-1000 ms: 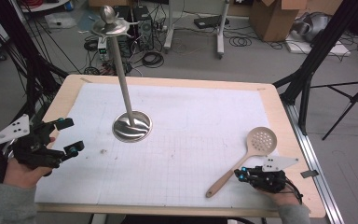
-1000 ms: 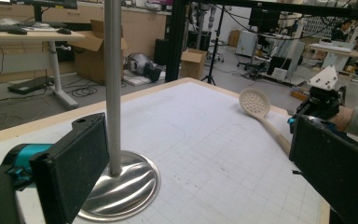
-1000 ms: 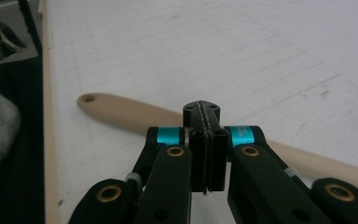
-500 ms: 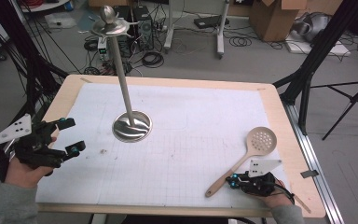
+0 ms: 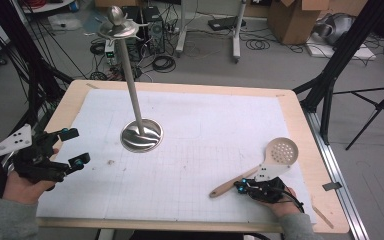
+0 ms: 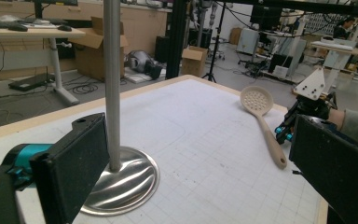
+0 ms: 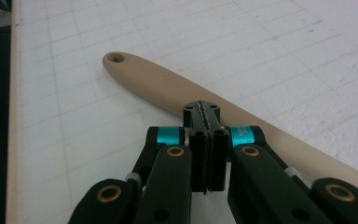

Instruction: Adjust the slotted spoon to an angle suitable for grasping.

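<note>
Little of the work looks done. The slotted spoon (image 5: 260, 170) lies flat on the tabletop (image 5: 190, 145) at the near right, not yet lifted. The right claw (image 5: 241, 186) — pressed together, pinching nothing — sits just at its handle. The left claw (image 5: 75, 147) waits spread at the near left. The hook stand (image 5: 139, 115) holds nothing — grasping and probably hanging remain.

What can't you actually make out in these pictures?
- Whether the shut right gripper touches the slotted spoon: in the right gripper view its own jaws cover that spot.
- The stand's top: cut off by the left gripper view's upper edge.
- The speck on the mat: too small in the high view.
</note>
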The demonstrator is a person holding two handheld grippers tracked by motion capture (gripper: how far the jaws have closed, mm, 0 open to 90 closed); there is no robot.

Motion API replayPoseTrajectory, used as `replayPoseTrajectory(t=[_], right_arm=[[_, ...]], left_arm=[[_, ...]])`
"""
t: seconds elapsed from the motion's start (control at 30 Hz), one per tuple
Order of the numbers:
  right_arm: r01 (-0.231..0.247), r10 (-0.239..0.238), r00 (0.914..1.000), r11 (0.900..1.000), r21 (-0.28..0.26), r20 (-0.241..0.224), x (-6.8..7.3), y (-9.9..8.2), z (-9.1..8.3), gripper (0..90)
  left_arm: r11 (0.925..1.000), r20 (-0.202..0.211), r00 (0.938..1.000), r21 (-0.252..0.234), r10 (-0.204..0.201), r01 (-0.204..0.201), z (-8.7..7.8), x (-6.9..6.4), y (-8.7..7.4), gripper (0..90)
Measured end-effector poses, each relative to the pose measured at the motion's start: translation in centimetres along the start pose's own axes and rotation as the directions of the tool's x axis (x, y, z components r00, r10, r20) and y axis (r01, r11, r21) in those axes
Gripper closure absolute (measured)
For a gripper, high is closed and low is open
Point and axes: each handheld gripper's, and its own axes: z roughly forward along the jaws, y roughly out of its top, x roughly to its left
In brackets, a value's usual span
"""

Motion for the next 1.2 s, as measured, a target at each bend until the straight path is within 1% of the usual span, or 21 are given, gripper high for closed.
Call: replayPoseTrajectory(t=[0.13,0.23,0.4,0.53,0.67,0.73,0.8,0.9,0.93,1.0,1.03,1.07,1.1,1.13,1.17,1.2], right_arm=[[-0.006,0.006,0.9999,1.0,0.007,0.016,-0.3,0.4,0.6,90.0],[-0.004,0.003,0.999,0.9999,0.015,0.045,-0.4,0.8,1.1,90.0],[-0.018,0.016,0.9964,0.9997,0.019,0.083,-0.8,1.6,2.1,90.0],[-0.023,0.021,0.9939,0.9996,0.017,0.108,-1.3,2.2,2.8,90.0],[-0.033,0.03,0.9892,0.9993,0.019,0.144,-1.7,2.8,3.5,90.0],[-0.04,0.037,0.9885,0.999,0.02,0.147,-1.9,3.0,3.8,90.0],[-0.04,0.036,0.9862,0.9989,0.024,0.162,-2.1,3.2,4.0,90.0],[-0.042,0.037,0.9846,0.9988,0.026,0.171,-2.4,3.4,4.4,90.0],[-0.05,0.045,0.9848,0.9984,0.026,0.168,-2.4,3.4,4.4,90.0],[-0.05,0.045,0.9843,0.9984,0.026,0.17,-2.4,3.4,4.3,90.0],[-0.055,0.052,0.9844,0.9984,0.015,0.168,-2.5,3.5,4.1,90.0],[-0.064,0.065,0.9831,0.9979,-0.015,0.171,-2.5,3.5,3.6,90.0],[-0.085,0.095,0.9785,0.9946,-0.06,0.183,-2.8,3.5,2.7,90.0],[-0.107,0.126,0.9708,0.9893,-0.099,0.204,-3.1,3.4,1.8,90.0],[-0.127,0.154,0.9621,0.9834,-0.129,0.225,-3.5,3.3,0.9,90.0],[-0.137,0.172,0.9523,0.9791,-0.151,0.252,-3.9,3.1,0.1,90.0]], left_arm=[[1.0,-0.007,1.0,0.0,-0.001,0.001,-0.3,0.0,-0.1,5.4],[1.0,-0.013,0.9999,-0.001,0.001,-0.001,-0.6,-0.1,-0.1,5.4],[1.0,-0.019,0.9998,0.002,0.004,-0.003,-0.8,-0.2,-0.2,5.3],[1.0,-0.019,0.9998,0.007,0.002,-0.002,-0.8,-0.2,-0.3,5.3],[0.9999,-0.019,0.9998,0.013,0.001,-0.001,-0.8,-0.3,-0.4,5.4],[0.9999,-0.021,0.9998,0.012,0.001,-0.001,-0.9,-0.3,-0.4,5.4],[0.9999,-0.022,0.9998,0.01,0.0,0.0,-1.0,-0.3,-0.4,5.4],[1.0,-0.021,0.9998,0.01,0.002,-0.002,-1.1,-0.4,-0.4,5.3],[0.9999,-0.022,0.9998,0.011,0.003,-0.003,-1.1,-0.4,-0.4,5.3],[1.0,-0.022,0.9997,0.009,0.001,0.0,-1.1,-0.3,-0.4,5.3],[1.0,-0.022,0.9998,0.008,0.0,0.0,-1.1,-0.3,-0.4,5.3],[1.0,-0.022,0.9998,0.009,0.001,0.0,-1.1,-0.2,-0.4,5.4],[1.0,-0.02,0.9998,0.007,-0.002,0.002,-1.1,-0.2,-0.4,5.3],[0.9999,-0.018,0.9998,0.014,0.001,-0.001,-1.1,-0.1,-0.5,5.3],[0.9999,-0.02,0.9998,0.014,-0.005,0.005,-1.0,-0.1,-0.6,5.3],[0.9998,-0.018,0.9998,0.017,-0.004,0.004,-0.9,0.0,-0.6,5.3]])
